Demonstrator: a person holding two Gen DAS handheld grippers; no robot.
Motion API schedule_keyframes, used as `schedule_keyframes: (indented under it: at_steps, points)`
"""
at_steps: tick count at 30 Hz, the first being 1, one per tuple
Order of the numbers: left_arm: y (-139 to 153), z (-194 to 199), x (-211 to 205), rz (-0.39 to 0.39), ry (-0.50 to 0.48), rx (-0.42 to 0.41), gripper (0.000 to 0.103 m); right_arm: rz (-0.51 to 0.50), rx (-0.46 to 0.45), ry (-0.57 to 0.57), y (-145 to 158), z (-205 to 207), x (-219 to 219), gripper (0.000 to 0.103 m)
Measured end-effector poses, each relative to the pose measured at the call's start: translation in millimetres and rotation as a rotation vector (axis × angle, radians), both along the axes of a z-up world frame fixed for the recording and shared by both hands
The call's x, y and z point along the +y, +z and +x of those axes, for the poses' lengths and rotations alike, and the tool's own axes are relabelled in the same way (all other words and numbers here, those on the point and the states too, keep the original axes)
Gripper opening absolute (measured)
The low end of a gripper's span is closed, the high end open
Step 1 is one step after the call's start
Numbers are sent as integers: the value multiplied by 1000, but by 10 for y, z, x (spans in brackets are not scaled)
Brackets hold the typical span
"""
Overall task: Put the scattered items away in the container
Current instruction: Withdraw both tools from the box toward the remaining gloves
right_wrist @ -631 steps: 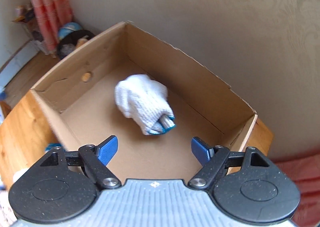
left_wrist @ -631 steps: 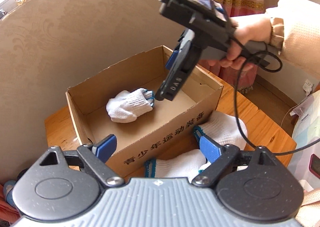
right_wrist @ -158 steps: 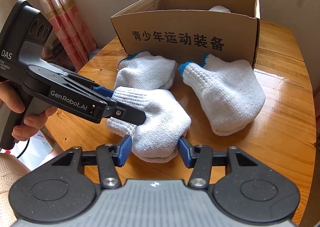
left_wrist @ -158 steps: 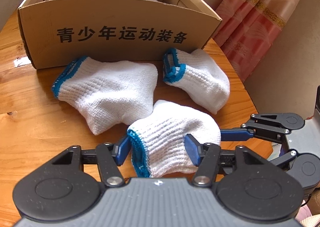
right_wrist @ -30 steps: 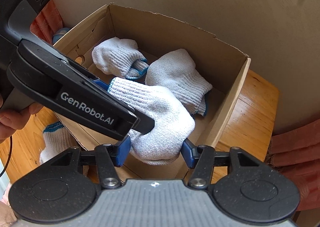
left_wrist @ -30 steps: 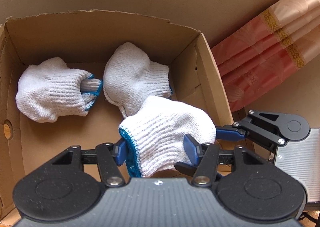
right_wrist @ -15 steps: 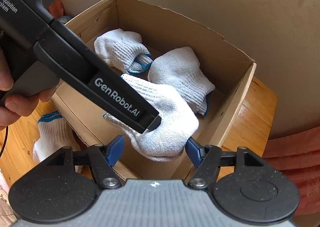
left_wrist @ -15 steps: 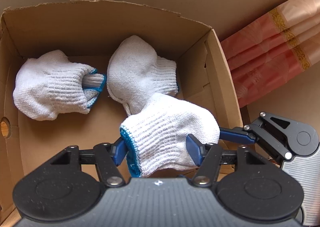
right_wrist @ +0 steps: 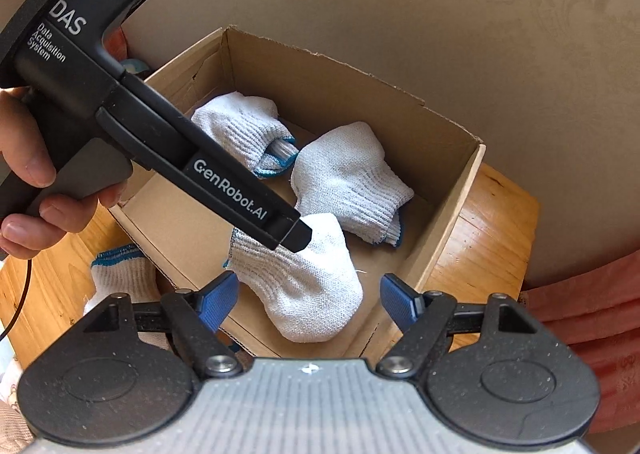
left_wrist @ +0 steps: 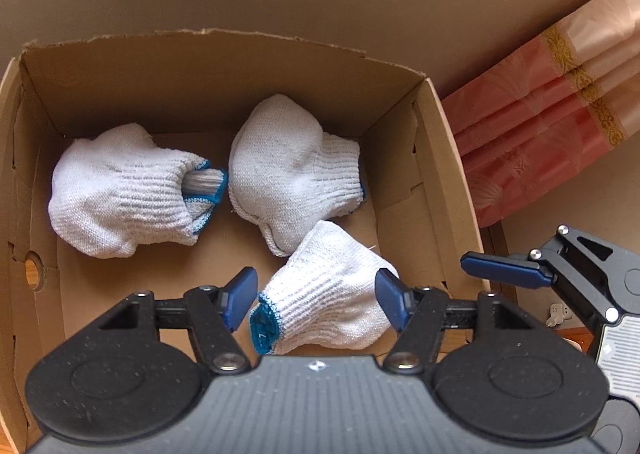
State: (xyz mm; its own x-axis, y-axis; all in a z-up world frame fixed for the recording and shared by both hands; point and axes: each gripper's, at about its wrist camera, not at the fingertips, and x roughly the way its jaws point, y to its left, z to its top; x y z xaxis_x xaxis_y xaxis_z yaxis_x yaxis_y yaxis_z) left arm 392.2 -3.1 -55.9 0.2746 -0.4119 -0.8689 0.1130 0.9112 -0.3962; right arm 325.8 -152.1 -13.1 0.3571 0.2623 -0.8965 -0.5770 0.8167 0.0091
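Observation:
The open cardboard box holds three white knit gloves with blue cuffs. Two gloves lie at the back, one on the left and one in the middle. The third glove rests on the box floor at the near right. My left gripper hangs open just above it, a pad on either side. My right gripper is also open over the same glove; in the left wrist view one of its fingers shows beyond the box's right wall.
Another white glove lies on the wooden table outside the box's left wall. A hand holds the left gripper's black body, which crosses over the box. A beige wall and pink curtain stand behind.
Both grippers have opened and let go of the glove, which has dropped onto the box floor. The right gripper has drawn back a little toward the box's right wall.

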Motion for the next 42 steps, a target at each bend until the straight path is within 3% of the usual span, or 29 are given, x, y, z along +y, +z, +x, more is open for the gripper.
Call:
schedule_keyframes:
  at_steps: [8, 19, 24, 26, 31, 38, 42]
  points:
    - [234, -132, -22, 17, -19, -62, 71, 71, -57, -48, 220, -247, -216, 84]
    - [477, -386, -105, 31, -64, -139, 71, 160, -113, -139, 349, -866, -695, 90]
    - [668, -708, -208, 73, -144, -220, 72, 173, -92, -186, 200, -1094, -867, 91]
    - [740, -884, -246, 90, -181, -261, 79, 183, -72, -207, 108, -1159, -909, 91]
    - [833, -1349, -305, 129, -267, -353, 85, 173, -46, -221, -150, -1303, -921, 91]
    - [624, -1922, -281, 160, -284, -413, 90, 206, -31, -224, -439, -1325, -886, 91]
    - [388, -2150, -236, 199, -282, -407, 90, 224, -21, -238, -547, -1268, -850, 91]
